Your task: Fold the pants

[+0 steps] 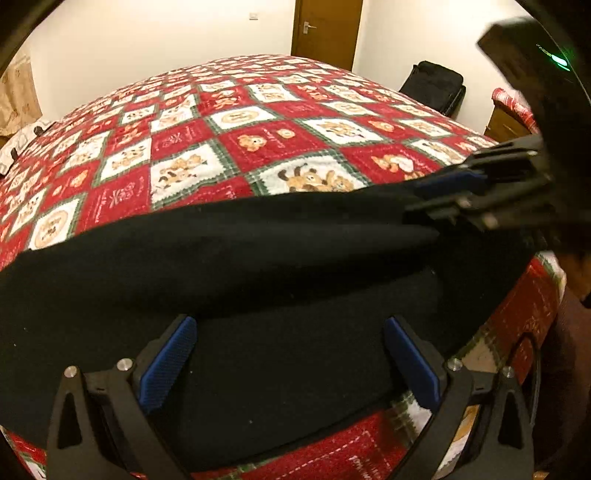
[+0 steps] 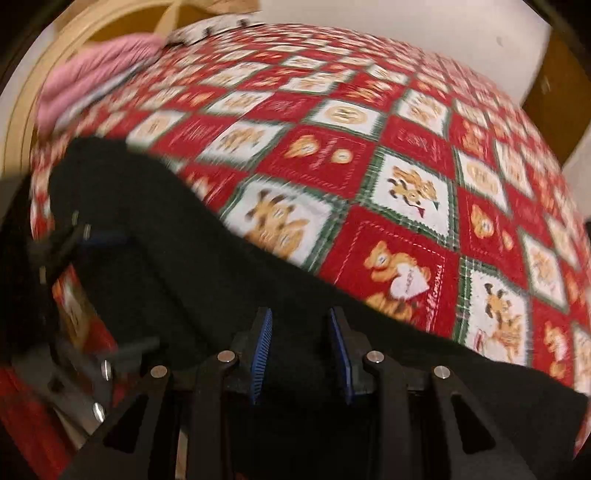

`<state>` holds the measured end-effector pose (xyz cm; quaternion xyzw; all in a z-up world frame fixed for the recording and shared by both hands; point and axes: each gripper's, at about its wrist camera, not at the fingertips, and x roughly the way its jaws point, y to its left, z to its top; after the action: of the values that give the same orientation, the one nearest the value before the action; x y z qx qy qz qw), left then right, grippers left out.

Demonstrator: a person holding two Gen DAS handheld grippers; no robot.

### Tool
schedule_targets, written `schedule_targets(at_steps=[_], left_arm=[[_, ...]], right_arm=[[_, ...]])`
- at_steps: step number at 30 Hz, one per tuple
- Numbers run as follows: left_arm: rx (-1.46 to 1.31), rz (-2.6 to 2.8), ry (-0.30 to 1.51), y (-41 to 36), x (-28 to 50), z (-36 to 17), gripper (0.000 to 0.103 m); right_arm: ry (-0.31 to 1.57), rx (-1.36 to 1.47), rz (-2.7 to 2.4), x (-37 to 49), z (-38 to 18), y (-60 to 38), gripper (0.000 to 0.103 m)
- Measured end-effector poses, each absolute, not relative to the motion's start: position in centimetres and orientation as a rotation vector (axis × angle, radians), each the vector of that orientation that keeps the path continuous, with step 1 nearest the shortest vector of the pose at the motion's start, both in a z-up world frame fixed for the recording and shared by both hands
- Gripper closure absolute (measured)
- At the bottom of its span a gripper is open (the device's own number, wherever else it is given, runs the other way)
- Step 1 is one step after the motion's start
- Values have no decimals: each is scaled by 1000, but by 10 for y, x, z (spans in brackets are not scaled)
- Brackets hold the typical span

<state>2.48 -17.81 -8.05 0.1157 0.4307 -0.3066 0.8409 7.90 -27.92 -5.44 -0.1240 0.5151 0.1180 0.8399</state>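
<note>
Black pants lie in a long folded band across the near side of the bed. My left gripper hovers over them, open wide, nothing pressed between its blue pads. My right gripper comes in from the right at the band's far edge. In the right wrist view the right gripper has its jaws partly apart over the pants. Black cloth shows in the gap, and neither pad visibly presses on it. The left gripper is a blur at the left.
A red, white and green bear-print quilt covers the bed. Its near edge drops off at bottom right. Beyond stand a brown door, a black bag and a wooden cabinet. Pink cloth lies by the headboard.
</note>
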Motion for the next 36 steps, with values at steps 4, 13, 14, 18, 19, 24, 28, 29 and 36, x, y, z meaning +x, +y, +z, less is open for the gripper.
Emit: schedule_targets(at_steps=[4,13,14,18,19,24,28,29,36], left_arm=[[250,-642,901,-179,24,-81,0],[266,-634,904,-183,25,-83,0],[261,-636,905,-182,26,-83,0],[248,-636,905,-181,26,-83,0],[248,-633,906,-181,26,-83,0],[245,-635,914,-181,26,-83,0],[247,-628,904,-183,25,-84,0],[248,-627,905,-183,26,-84,0],[247,-629,913,-183,28,-84,0]], right_arm=[[1111,-246,240,81,-54,-279,70],[1145,-341,275,90,-65,-263,91],[1151,-349,285,88,-63,-261,93],[1094,-401,216,88,-55,-257,98],[1048,-397,168,92,-52,-258,98],[999,-270,146,106,-54,-269,97],[894,58,229,89,-34,-308,96],[839,155,229,83,-25,-321,96],[605,226,-37,29,17,-371,96]])
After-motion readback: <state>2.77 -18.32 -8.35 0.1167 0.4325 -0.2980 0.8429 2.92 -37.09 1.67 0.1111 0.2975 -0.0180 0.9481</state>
